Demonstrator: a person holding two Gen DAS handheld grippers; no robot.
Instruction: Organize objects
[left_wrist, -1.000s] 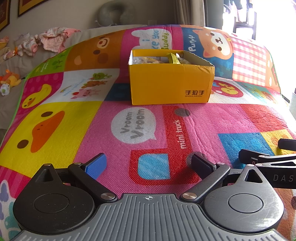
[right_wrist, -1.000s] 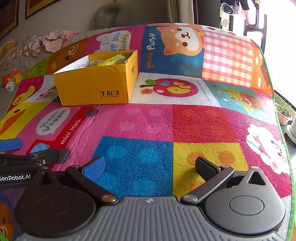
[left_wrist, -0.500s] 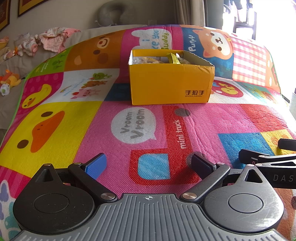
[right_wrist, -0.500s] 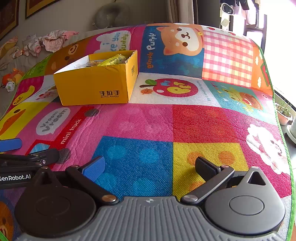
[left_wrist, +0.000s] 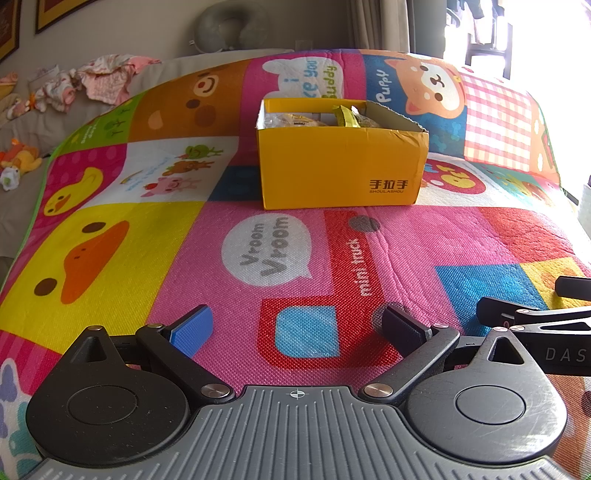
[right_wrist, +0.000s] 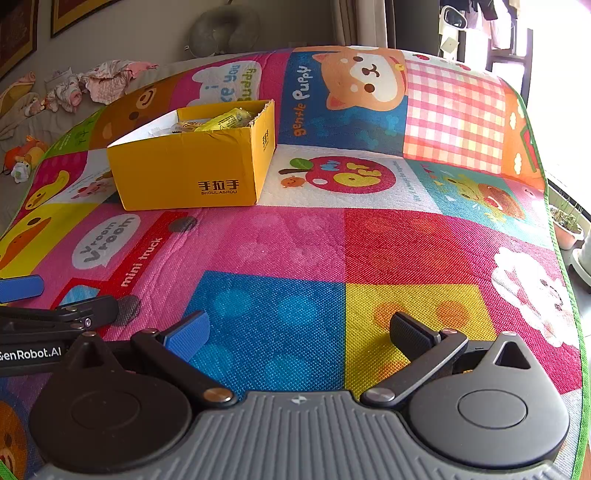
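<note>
- Grippers at rest above a cartoon-print play mat (left_wrist: 280, 251): we see the left gripper (left_wrist: 297, 328) with its jaws spread wide and nothing between them, over the mat's red "mini truck" panel.
- We find the right gripper (right_wrist: 299, 332) likewise parted and empty, above blue and yellow squares of the mat.
- Each tool intrudes at the edge of the other's view: the right one is cut off at the right border of the left wrist view, the left one at the left border of the right wrist view, so we see only parts of their fingers and lettering.
- We place the yellow cardboard box (left_wrist: 341, 168) upright on the mat, well ahead of both grippers, straight in front of the left one and off to the left of the right one.
- Yellow packets (right_wrist: 225, 120) poke above its rim; we cannot count them or read their labels, and the box's depths are hidden by its front wall.
- Crumpled clothes (left_wrist: 92, 83) and a small plush toy (left_wrist: 20, 158) lie beyond the mat's left edge, too small for us to make out in detail.
- Glare from the window at the right washes out that corner.
</note>
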